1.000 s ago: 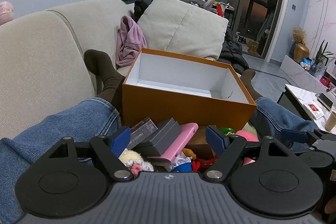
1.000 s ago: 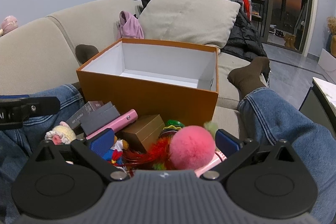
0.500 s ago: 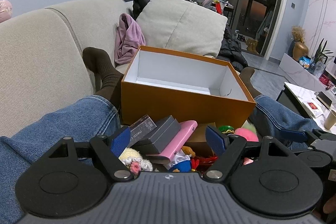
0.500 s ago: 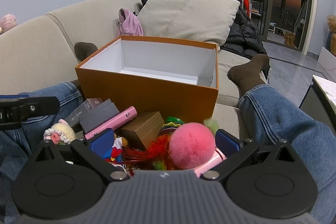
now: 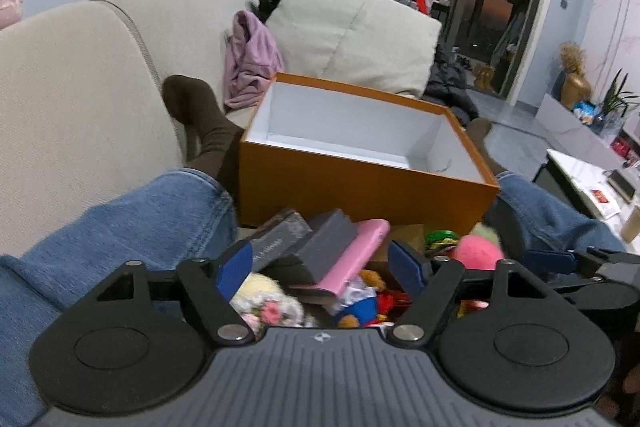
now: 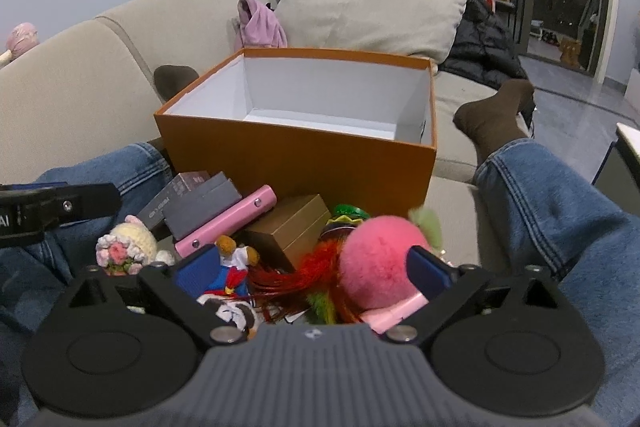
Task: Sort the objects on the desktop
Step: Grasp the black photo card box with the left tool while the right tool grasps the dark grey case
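Left wrist view: left gripper point(image 5: 322, 267) hangs over the pile between the person's legs, fingers point(image 5: 234, 265) spread and just now narrowing a bit, gripping nothing. Under it, grey box point(image 5: 326, 245) lies on the pink case point(image 5: 354, 263), both with long axes running from near-left up toward the orange box point(image 5: 360, 187), which sits empty just beyond the pile. I'd take the grey box first, closing across its short side. Right wrist view: right gripper point(image 6: 310, 273) also released, likewise closing a little, with the pink pompom point(image 6: 376, 261) between its fingers point(image 6: 426, 269), no visible squeeze. The pompom is round, no real axis; close gently and lift clear of the red feathers point(image 6: 288, 277).
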Action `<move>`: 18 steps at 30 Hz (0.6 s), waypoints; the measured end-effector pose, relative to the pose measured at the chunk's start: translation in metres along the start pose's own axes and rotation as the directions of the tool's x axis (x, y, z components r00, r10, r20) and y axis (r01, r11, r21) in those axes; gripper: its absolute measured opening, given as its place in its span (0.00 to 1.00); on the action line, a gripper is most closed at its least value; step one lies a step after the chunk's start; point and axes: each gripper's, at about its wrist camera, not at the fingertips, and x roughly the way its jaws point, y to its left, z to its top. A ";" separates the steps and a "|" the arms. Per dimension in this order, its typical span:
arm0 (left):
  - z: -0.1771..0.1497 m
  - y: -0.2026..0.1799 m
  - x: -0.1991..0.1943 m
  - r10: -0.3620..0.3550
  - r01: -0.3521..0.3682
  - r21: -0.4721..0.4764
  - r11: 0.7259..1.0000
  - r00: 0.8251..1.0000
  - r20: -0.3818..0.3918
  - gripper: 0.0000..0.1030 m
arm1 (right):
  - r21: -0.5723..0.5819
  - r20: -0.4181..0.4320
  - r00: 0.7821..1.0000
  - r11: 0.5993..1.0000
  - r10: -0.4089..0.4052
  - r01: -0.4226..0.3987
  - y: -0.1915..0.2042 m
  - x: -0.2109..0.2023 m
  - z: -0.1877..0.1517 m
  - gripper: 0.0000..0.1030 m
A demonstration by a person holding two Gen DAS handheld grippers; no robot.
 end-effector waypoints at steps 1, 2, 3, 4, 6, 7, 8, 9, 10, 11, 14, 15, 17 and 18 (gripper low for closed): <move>0.001 0.003 0.002 0.005 -0.005 -0.001 1.000 1.000 -0.007 0.82 | 0.001 -0.009 1.000 1.000 0.015 -0.015 0.000 0.002 0.001 0.83; 0.003 0.006 0.005 0.006 -0.006 -0.002 1.000 1.000 -0.019 0.79 | 0.003 -0.023 0.999 0.999 0.038 -0.038 0.000 0.006 0.004 0.79; 0.005 0.009 0.008 0.000 0.000 0.000 1.000 0.999 -0.033 0.75 | 0.004 -0.031 0.998 0.998 0.058 -0.058 0.000 0.009 0.006 0.73; 0.007 0.013 0.012 -0.004 0.004 0.000 1.000 0.999 -0.047 0.73 | 0.004 -0.039 0.996 0.997 0.078 -0.078 0.001 0.012 0.009 0.70; 0.011 0.019 0.020 0.000 0.001 0.013 1.000 0.997 -0.073 0.66 | 0.002 -0.055 0.992 0.993 0.117 -0.117 0.005 0.020 0.016 0.63; 0.013 0.020 0.024 0.009 -0.006 0.034 0.999 0.997 -0.081 0.65 | 0.003 -0.061 0.989 0.991 0.135 -0.135 0.007 0.024 0.020 0.61; 0.014 0.021 0.028 0.018 -0.013 0.064 0.998 0.996 -0.086 0.65 | 0.005 -0.067 0.986 0.989 0.151 -0.151 0.009 0.028 0.023 0.58; 0.015 0.021 0.034 0.025 -0.016 0.101 0.995 0.995 -0.092 0.65 | 0.006 -0.073 0.983 0.986 0.168 -0.168 0.011 0.034 0.028 0.55; 0.016 0.021 0.038 0.027 -0.013 0.137 0.990 0.994 -0.103 0.65 | 0.003 -0.079 0.980 0.983 0.182 -0.183 0.013 0.038 0.032 0.54; 0.016 0.020 0.045 0.032 -0.011 0.175 0.985 0.992 -0.120 0.65 | -0.002 -0.085 0.977 0.981 0.196 -0.196 0.016 0.043 0.036 0.53; 0.018 0.018 0.063 0.074 -0.025 0.272 0.962 0.982 -0.173 0.64 | -0.048 -0.110 0.964 0.968 0.242 -0.248 0.026 0.057 0.046 0.55; 0.018 0.018 0.069 0.085 -0.026 0.295 0.955 0.978 -0.191 0.64 | -0.082 -0.120 0.960 0.961 0.255 -0.265 0.031 0.062 0.049 0.60; 0.017 0.016 0.080 0.113 -0.025 0.351 0.936 0.966 -0.233 0.64 | -0.165 -0.139 0.953 0.943 0.268 -0.289 0.040 0.069 0.053 0.69; 0.017 0.015 0.086 0.125 -0.020 0.384 0.923 0.961 -0.248 0.64 | -0.215 -0.153 0.949 0.928 0.275 -0.304 0.044 0.074 0.056 0.69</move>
